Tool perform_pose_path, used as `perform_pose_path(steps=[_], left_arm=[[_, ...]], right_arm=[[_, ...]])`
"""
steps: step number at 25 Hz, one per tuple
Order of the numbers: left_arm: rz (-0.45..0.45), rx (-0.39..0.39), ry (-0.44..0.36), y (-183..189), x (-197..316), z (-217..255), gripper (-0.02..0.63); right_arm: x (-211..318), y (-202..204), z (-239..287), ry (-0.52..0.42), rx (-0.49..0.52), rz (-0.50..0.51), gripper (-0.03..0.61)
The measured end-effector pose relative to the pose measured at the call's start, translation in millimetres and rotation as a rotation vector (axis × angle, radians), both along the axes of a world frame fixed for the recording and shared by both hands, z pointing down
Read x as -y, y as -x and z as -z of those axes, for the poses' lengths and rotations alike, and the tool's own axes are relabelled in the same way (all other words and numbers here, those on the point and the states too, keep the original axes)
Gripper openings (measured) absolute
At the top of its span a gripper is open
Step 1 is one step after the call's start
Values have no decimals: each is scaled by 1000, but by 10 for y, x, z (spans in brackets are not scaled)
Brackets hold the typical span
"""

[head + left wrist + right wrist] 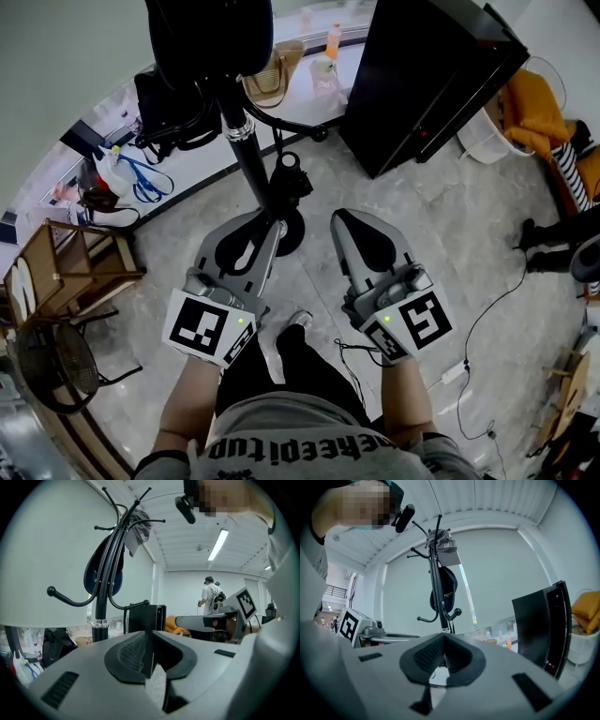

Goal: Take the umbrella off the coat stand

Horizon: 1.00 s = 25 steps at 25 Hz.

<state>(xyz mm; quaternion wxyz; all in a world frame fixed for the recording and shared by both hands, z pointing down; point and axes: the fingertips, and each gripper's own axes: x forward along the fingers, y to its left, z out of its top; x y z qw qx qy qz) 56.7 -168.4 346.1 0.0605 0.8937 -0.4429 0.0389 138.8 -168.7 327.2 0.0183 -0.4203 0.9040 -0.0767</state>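
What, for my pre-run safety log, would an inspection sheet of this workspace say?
Surface: grey tiled floor.
Job's things: black coat stand ahead of both claws, dark cap and grey item hung on it; umbrella not made out.
Clutter: wooden chair, fan, bags, black cabinet, white basket.
Grippers: left claw and right claw shut, nothing between the jaws.
Cables: thin black cable on the floor at right, ending at a white adapter.
Surroundings: another person far off.
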Motion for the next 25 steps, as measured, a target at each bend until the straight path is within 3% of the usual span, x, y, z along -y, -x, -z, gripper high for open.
perform_pose_path(steps=[19, 25], left_arm=[[33, -1, 71, -52, 416, -374, 162], [51, 36, 62, -83, 562, -527, 199]], right_arm=[[144, -50, -142, 14, 58, -17, 12], [207, -82, -285, 34, 12, -20, 12]])
